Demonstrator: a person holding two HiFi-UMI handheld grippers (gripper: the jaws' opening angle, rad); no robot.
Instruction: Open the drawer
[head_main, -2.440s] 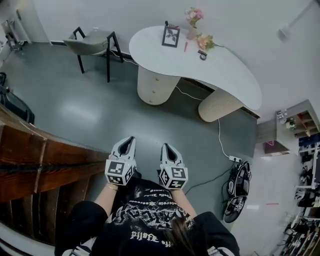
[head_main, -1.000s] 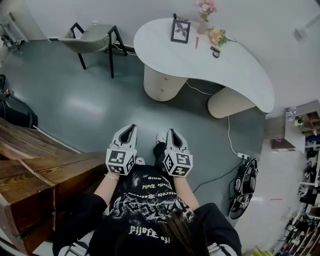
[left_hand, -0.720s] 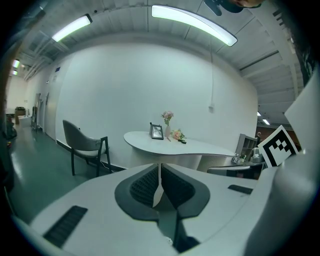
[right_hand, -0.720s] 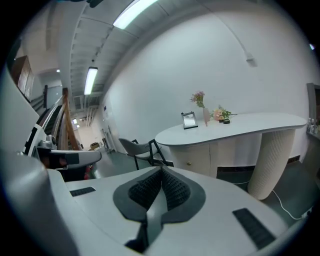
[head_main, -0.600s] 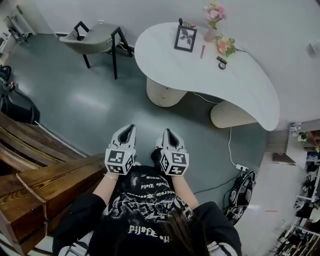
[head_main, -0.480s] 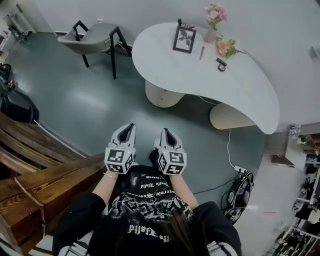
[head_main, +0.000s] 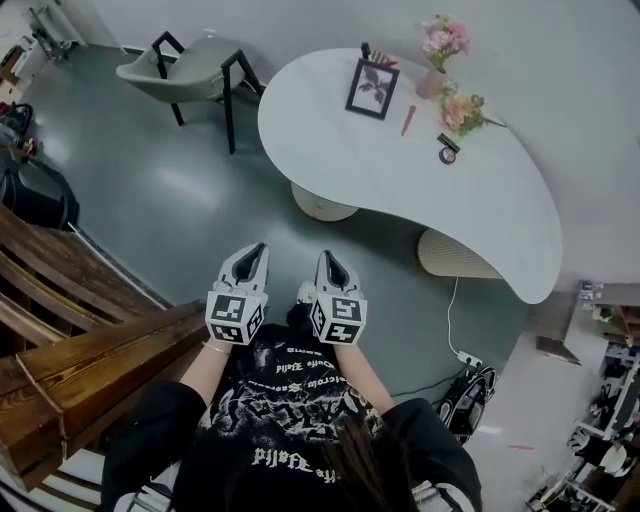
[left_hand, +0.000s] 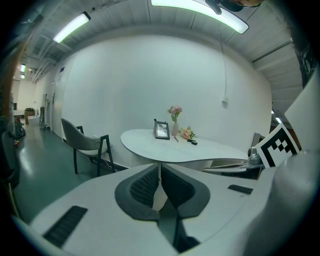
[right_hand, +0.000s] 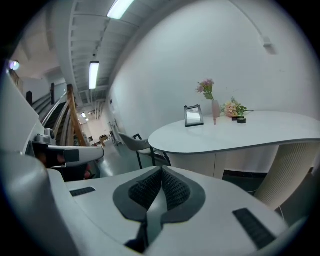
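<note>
Both grippers are held side by side in front of the person, pointing at the white kidney-shaped desk (head_main: 400, 160). My left gripper (head_main: 252, 254) is shut with nothing between its pads; seen along its jaws, the left gripper (left_hand: 160, 169) aims at the desk (left_hand: 175, 150). My right gripper (head_main: 327, 262) is also shut and empty, and from its own camera the right gripper (right_hand: 161, 171) faces the desk's round cream pedestal (right_hand: 197, 164). That pedestal (head_main: 322, 203) is mostly hidden under the desktop. No drawer front can be made out from here. Open floor separates both grippers from the desk.
A ribbed pedestal (head_main: 455, 255) carries the desk's right end. On the desktop are a photo frame (head_main: 371, 88) and a vase of flowers (head_main: 440, 60). A chair (head_main: 190, 70) stands at the back left. Wooden stairs (head_main: 80, 340) rise at the left. A power strip (head_main: 467, 358) lies on the floor.
The desk has drawn nearer and lower in the head view as the person and both grippers moved toward it. Both grippers stayed shut and side by side.
</note>
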